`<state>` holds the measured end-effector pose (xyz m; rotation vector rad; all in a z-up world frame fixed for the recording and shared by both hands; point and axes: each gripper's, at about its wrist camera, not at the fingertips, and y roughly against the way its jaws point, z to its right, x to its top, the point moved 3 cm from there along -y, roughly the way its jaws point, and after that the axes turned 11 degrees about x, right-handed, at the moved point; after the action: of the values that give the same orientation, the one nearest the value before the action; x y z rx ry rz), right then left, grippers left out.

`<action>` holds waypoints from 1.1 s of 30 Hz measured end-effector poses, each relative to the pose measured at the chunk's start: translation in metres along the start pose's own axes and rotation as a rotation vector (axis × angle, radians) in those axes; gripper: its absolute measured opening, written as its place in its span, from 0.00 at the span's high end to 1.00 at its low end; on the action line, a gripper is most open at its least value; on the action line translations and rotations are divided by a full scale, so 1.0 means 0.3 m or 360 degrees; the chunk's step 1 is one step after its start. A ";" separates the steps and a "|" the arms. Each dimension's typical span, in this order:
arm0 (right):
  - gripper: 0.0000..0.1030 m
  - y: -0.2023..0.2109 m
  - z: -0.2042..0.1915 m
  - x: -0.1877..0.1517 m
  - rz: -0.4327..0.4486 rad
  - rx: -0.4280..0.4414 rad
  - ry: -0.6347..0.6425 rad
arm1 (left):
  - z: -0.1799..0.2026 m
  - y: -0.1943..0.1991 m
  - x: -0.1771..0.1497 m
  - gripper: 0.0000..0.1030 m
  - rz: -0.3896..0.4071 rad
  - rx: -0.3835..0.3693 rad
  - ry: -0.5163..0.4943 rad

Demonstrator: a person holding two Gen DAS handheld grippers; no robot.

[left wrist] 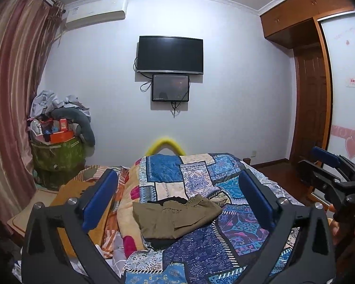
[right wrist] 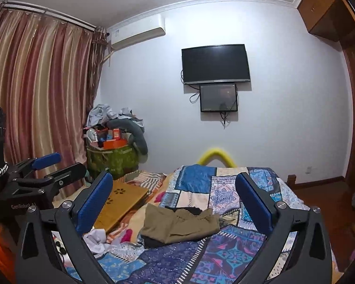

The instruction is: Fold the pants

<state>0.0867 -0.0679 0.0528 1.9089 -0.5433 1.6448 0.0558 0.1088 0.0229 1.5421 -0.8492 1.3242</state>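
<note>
Both grippers, left (left wrist: 177, 195) and right (right wrist: 175, 197), hold their jaws wide apart with nothing between them. Beyond them one pair of olive pants (left wrist: 176, 216) lies folded on a patchwork quilt (left wrist: 224, 248), seemingly over something dark. Two screens hang on the wall: a TV (left wrist: 170, 55) and a smaller monitor (left wrist: 170, 88).

Pale wall (left wrist: 236, 82) carries a black TV (left wrist: 170, 55) and an air conditioner (left wrist: 95, 15); striped curtains (left wrist: 14, 82) left, wooden wardrobe (left wrist: 303, 7) right, patchwork bed (left wrist: 201, 179) below.
</note>
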 end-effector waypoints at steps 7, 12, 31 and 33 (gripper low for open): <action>0.00 0.003 0.005 -0.005 -0.0007 0.0003 -0.0007 | -0.006 -0.011 -0.011 0.00 -0.0023 0.0002 0.0013; 0.00 -0.003 0.004 -0.016 -0.0031 -0.0005 -0.0017 | -0.009 -0.014 -0.018 0.00 -0.0035 0.0005 0.0019; 0.00 -0.013 0.004 -0.012 -0.0052 -0.0003 -0.0032 | -0.003 -0.023 -0.024 0.00 -0.0055 -0.0013 0.0006; 0.00 -0.015 0.008 -0.014 -0.0053 -0.0001 -0.0037 | -0.002 -0.022 -0.026 0.00 -0.0058 -0.0018 0.0004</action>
<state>0.0906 -0.0660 0.0478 1.9282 -0.5186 1.6034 0.0602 0.1112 0.0140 1.5400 -0.8220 1.2928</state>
